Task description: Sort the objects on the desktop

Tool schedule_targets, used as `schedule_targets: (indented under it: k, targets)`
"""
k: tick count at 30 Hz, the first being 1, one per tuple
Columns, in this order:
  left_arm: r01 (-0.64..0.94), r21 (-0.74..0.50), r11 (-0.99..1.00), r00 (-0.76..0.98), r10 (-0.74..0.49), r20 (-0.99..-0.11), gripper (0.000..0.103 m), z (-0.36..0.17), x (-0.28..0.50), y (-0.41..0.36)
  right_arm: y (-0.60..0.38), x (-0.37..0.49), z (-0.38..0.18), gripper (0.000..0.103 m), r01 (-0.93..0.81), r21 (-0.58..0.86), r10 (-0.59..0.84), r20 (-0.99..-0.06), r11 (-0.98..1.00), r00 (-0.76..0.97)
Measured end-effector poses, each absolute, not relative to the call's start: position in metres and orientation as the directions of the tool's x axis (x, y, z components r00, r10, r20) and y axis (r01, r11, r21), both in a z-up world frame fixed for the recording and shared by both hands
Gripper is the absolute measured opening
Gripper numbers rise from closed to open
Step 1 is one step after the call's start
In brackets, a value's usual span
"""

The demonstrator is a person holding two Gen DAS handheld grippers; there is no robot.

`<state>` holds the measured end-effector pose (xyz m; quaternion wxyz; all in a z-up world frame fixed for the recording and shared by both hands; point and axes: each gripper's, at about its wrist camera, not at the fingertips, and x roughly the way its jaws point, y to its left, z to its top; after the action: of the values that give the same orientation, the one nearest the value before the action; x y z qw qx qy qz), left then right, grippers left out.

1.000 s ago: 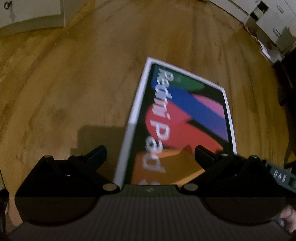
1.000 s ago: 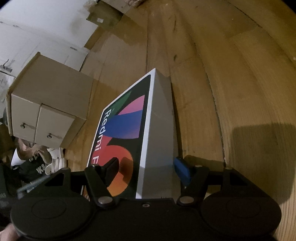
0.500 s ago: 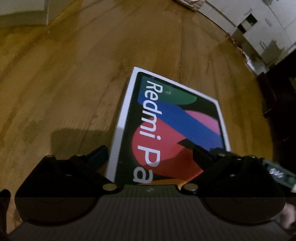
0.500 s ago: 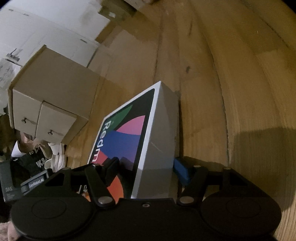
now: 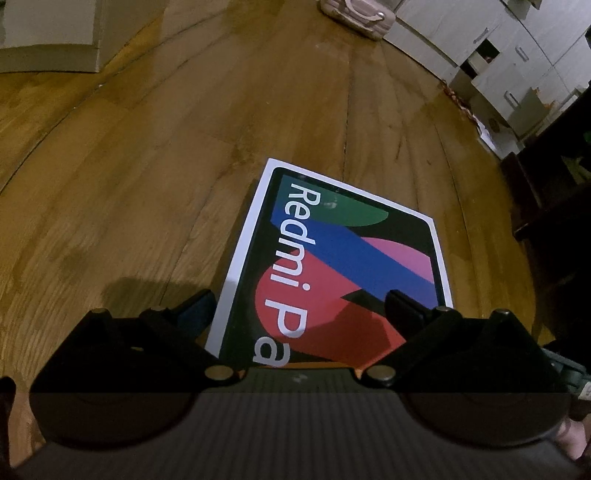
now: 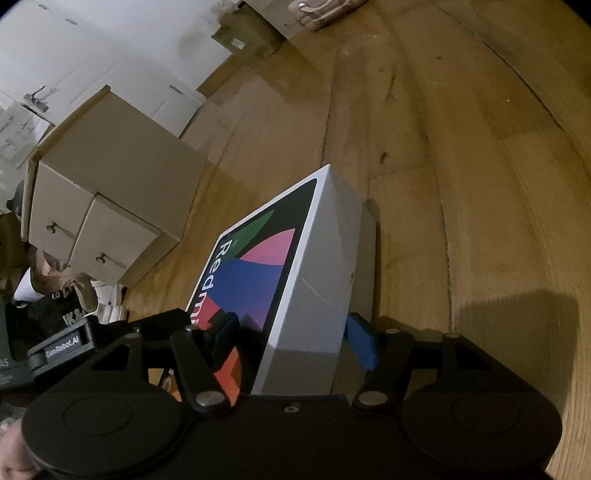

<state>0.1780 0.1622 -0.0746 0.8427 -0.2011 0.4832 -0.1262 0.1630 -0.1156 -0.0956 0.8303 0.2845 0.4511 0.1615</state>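
Your left gripper's (image 5: 297,306) own housing covered the near end of the Redmi Pad box (image 5: 343,266), so the printed name broke off after "Pa" and you could not tell whether that end rested on the table (image 5: 155,177). In the right wrist view, the right gripper (image 6: 291,332) hid the box's (image 6: 314,266) lower corner, and the contact of the dark left pad with the printed face lay in shadow, too murky to judge. The pale bag (image 5: 356,16) at the far edge was cut off by the frame, and the label on the far cardboard box (image 6: 243,37) was too small to read.
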Motion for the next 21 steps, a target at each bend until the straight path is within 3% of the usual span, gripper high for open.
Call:
schedule_targets:
  k: [8, 21]
  targets:
    - [-0.074, -0.449, 0.891, 0.423, -0.379, -0.823, 0.103, -0.094, 0.197, 0.170, -0.117, 0.162, -0.095, 0.071, 0.011, 0.631, 0.533, -0.664, 0.776, 0.525]
    - [-0.011, -0.518, 0.855, 0.522, -0.437, -0.733, 0.100, -0.074, 0.189, 0.173, -0.108, 0.160, -0.076, 0.071, -0.040, 0.594, 0.507, -0.647, 0.803, 0.569]
